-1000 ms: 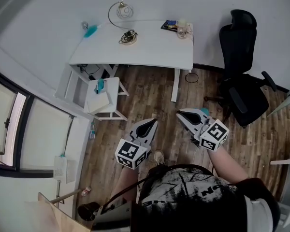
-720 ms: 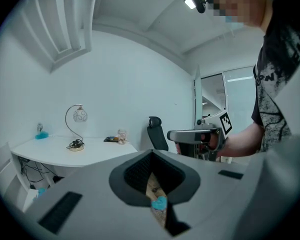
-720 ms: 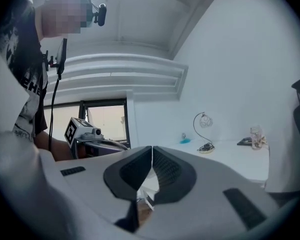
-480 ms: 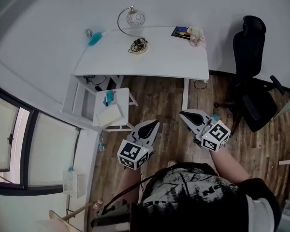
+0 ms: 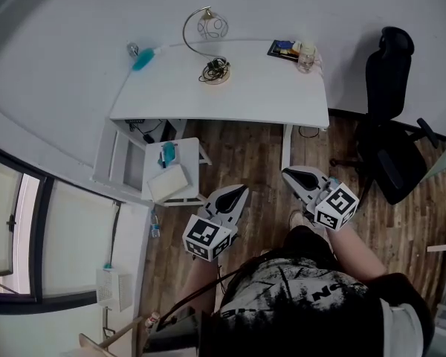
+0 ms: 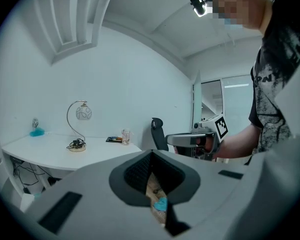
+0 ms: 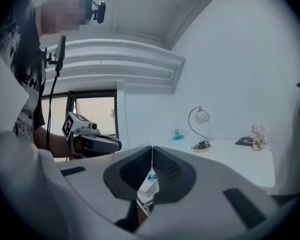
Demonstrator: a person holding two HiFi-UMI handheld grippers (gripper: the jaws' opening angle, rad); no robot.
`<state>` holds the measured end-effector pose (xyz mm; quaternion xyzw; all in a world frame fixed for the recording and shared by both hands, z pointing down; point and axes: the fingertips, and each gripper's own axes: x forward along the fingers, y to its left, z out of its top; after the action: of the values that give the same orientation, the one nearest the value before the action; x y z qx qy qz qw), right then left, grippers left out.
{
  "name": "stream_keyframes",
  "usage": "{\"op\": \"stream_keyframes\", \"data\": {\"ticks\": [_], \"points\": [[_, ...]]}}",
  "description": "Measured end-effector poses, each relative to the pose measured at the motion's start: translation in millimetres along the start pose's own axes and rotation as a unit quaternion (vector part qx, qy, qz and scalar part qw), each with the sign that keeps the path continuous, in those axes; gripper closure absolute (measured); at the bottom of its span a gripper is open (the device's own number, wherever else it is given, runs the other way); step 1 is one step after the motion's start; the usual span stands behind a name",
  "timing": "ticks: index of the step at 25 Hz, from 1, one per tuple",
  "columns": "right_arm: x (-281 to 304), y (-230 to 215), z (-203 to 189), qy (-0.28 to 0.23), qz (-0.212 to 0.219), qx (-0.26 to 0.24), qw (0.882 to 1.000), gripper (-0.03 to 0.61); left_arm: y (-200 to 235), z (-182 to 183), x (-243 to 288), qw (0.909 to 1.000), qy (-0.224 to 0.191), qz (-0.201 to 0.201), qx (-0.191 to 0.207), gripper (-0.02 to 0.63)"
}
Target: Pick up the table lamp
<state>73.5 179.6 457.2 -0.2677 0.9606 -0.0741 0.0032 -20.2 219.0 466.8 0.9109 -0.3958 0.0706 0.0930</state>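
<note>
The table lamp (image 5: 207,43) stands near the back of a white desk (image 5: 260,88), with an arched metal stem, a clear globe shade and a round base with a coiled cord. It also shows far off as the lamp (image 6: 77,129) and the lamp (image 7: 201,129). My left gripper (image 5: 238,192) is shut and empty, held over the wooden floor well short of the desk. My right gripper (image 5: 288,174) is likewise shut with nothing in it, level with the left one. Both point toward the desk.
A black office chair (image 5: 390,117) stands right of the desk. A small white stool (image 5: 171,171) with a teal item sits at the desk's left front. A book and a glass jar (image 5: 306,56) lie at the desk's back right, a teal object (image 5: 143,56) at its back left.
Both grippers and the person have moved forward toward the desk, which now lies closer and more central in the head view. Both grippers stay shut.
</note>
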Motion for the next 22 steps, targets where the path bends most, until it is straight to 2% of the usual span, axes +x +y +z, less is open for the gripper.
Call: {"op": "stream_keyframes", "data": {"ticks": [7, 22], "points": [[27, -39, -5, 0.011, 0.007, -0.002, 1.0, 0.558, 36, -3, 27, 0.9997, 0.003, 0.025, -0.002, 0.6], [117, -166, 18, 0.035, 0.086, -0.017, 0.996, 0.558, 135, 41, 141, 0.9965, 0.002, 0.08, -0.027, 0.6]]}}
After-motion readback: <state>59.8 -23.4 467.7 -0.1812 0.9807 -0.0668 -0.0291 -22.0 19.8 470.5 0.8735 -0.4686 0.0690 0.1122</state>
